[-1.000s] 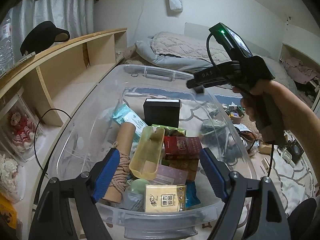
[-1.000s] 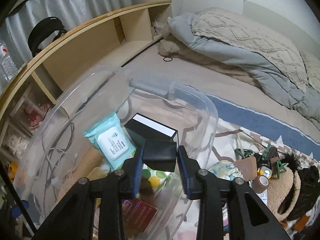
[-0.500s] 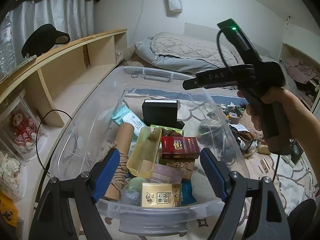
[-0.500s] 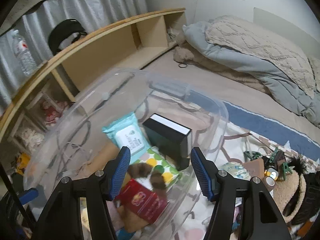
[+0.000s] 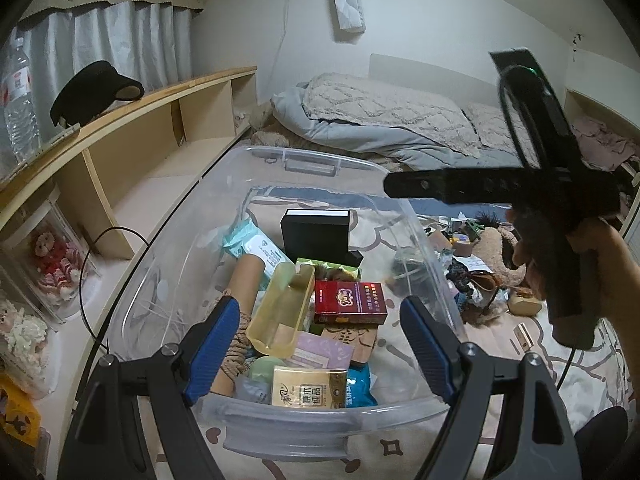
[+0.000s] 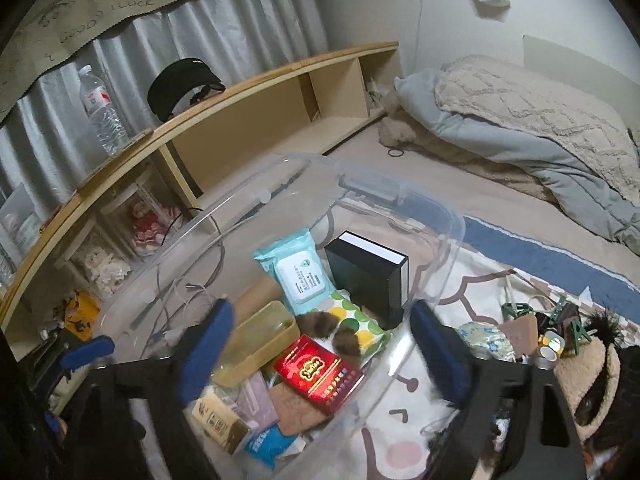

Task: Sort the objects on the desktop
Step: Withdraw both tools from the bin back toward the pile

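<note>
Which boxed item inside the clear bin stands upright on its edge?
The black box with the white edge, at the bin's far end; the red pack lies flat.

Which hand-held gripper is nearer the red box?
Left, probably. The left hand-held gripper hovers open low over the bin's near end, just short of the red box. The right hand-held gripper, also open, is raised above the bin.

A storage bin (image 5: 308, 168) sat ahead of the left gripper's fingers (image 5: 212, 344). In it a box (image 5: 315, 232) stood at the far end, a packet of wipes (image 5: 256, 244) lay to its left, and a tray (image 5: 280, 312) and a carton (image 5: 350, 302) lay between the fingers. A shelf (image 5: 132, 148) ran along the left, and a bed (image 5: 392, 124) lay beyond the bin.
</note>
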`<state>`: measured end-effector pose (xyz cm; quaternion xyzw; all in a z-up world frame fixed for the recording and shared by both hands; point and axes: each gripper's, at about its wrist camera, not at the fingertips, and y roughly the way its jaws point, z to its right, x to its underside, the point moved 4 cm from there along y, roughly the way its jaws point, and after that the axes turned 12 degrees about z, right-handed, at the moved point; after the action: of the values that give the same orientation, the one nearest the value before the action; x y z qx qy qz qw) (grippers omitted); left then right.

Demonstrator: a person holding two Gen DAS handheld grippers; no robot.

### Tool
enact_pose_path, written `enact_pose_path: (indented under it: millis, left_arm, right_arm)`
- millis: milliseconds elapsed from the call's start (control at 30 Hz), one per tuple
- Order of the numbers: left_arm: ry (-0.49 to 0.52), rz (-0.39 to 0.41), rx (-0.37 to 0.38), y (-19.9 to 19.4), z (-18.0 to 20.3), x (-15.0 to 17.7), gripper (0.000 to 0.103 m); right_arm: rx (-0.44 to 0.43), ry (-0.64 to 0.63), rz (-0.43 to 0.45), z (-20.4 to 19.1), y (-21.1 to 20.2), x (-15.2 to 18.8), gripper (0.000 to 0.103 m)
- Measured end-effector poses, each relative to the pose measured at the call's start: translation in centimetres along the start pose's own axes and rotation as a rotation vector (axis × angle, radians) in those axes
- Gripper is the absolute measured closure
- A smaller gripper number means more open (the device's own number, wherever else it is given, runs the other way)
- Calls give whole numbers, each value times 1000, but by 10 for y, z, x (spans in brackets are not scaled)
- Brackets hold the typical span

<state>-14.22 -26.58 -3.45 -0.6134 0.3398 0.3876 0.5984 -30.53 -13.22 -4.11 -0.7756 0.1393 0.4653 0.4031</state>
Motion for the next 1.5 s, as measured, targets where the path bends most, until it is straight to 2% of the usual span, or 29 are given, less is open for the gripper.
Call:
enact_pose_path:
  millis: [100,167,367,900,1167,1500]
  left_arm:
    - [7,3,-12,-4,5,-3,17]
    - [4,11,-21,-6,7,-4,5]
    - [-1,35,-43,-17,15,-10,1]
    - [27,105,-69,-58,48,-24,0]
    - [46,142,-62,-78,70,-25,0]
    - [65,201,-14,-100,105,-22,0]
  right_arm:
    - [14,-11,35,0,-14,3,4]
    - [22,-20,54,1,-22,4,0]
    - [11,-38,92,1,-47,8,0]
    - [3,-57,196,8,-125,19,0]
    - [54,-94,243,19,-170,38,0]
    - [119,-84,317,42,-227,60,0]
